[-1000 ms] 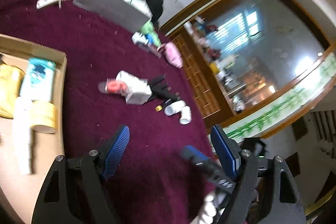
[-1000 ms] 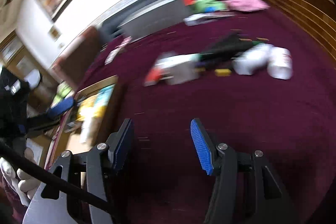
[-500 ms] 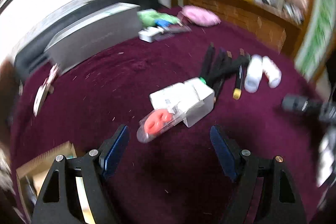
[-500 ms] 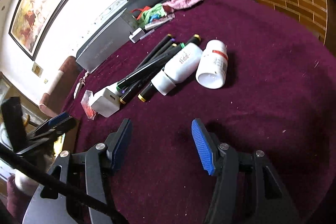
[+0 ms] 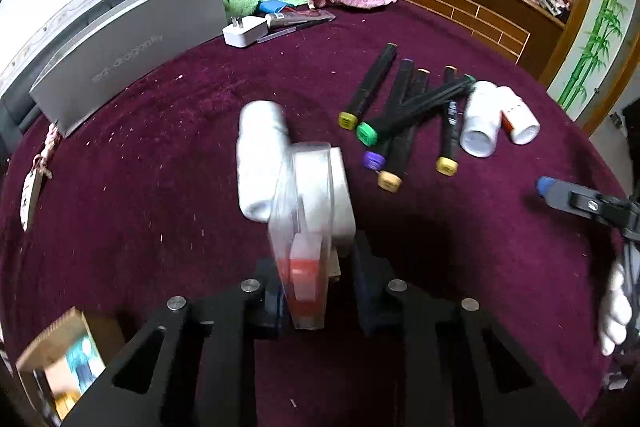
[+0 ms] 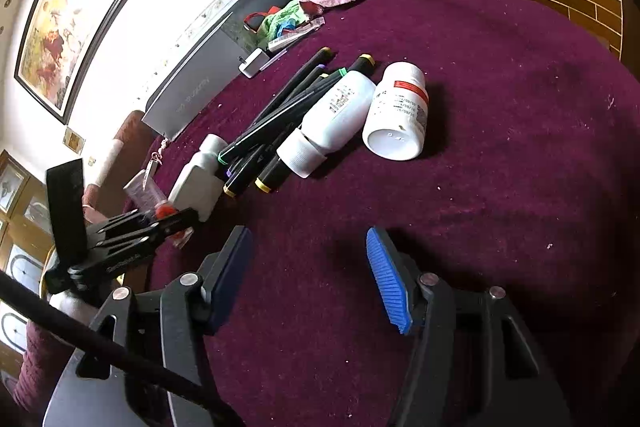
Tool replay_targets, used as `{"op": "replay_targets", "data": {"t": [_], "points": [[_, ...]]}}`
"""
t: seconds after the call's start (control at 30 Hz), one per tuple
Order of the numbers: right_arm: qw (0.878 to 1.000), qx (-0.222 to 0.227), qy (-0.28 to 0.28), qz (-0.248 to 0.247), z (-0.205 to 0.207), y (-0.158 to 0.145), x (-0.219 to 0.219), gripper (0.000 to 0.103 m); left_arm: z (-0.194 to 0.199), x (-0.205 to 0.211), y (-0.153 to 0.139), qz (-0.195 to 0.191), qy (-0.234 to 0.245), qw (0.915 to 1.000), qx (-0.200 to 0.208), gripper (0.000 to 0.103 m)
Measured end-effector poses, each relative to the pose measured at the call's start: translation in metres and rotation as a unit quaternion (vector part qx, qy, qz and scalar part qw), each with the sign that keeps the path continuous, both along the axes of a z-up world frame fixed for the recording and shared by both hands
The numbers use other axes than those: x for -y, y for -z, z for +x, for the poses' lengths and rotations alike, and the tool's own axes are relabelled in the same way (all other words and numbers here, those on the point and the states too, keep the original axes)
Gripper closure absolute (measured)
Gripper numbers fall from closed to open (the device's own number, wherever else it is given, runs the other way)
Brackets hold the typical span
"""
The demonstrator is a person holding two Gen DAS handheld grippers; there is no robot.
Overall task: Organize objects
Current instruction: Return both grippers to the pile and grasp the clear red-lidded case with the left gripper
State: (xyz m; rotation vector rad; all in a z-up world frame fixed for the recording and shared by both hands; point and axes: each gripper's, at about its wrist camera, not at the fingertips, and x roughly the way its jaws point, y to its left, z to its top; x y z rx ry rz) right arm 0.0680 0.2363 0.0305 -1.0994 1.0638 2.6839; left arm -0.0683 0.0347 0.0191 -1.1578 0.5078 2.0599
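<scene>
- The pick-up step is judged to be in hand: the left claw [image 5: 318, 285] has just been closing, and a clear bag [image 5: 306, 227] with a red piece inside is seen between its jaws, apparently clamped by the pads.
- The bag lies against a white adapter [image 5: 296, 183] on the purple-covered bench [image 5: 160, 147], just left of a heap of markers [image 5: 400, 119].
- The right claw [image 6: 310, 275] is held apart over bare cloth, with nothing between its jaws; two white bottles [image 6: 396, 111] lie ahead of it, touching the markers.
- A cardboard box [image 5: 60, 339] with items inside is seen at the lower left edge of the left view; it is judged the likely place for the bag.
- The next move calls for a lift clear of the adapter, since the bag leans on it and it could be dragged along.
- Grey lettering on the silver case [image 5: 128, 47] is too faint to read; print on the bottle labels is too small.
</scene>
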Motion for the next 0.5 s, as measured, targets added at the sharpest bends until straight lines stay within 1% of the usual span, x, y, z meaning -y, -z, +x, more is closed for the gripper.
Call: {"op": "replay_targets", "data": {"t": [0.1,0.13,0.17,0.23,0.33,0.43,0.5], "points": [[1.0,0.0,-0.002,0.003,0.0,0.0,0.001,0.042,0.017,0.013,-0.009,0.033,-0.016,0.9992,0.017,0.083],[1.0,0.0,-0.002,0.004,0.0,0.0,0.001,0.042,0.026,0.02,-0.011,0.049,-0.021,0.9982,0.028,0.084],[1.0,0.0,-0.002,0.004,0.0,0.0,0.001,0.042,0.031,0.025,-0.013,0.059,-0.024,0.9974,0.034,0.087],[1.0,0.0,-0.003,0.005,0.001,0.0,0.002,0.041,0.049,0.035,-0.016,0.079,-0.03,0.9953,0.047,0.087],[1.0,0.002,-0.004,0.014,-0.001,-0.001,0.004,0.04,0.076,0.045,-0.015,0.094,-0.039,0.9933,0.056,0.087],[1.0,0.007,-0.006,0.03,-0.002,-0.003,0.008,0.039,0.09,0.052,-0.013,0.099,-0.049,0.9927,0.048,0.087],[0.999,0.016,-0.017,0.042,-0.004,-0.006,0.015,0.038,0.094,0.06,-0.011,0.121,-0.064,0.9888,0.059,0.087]]}}
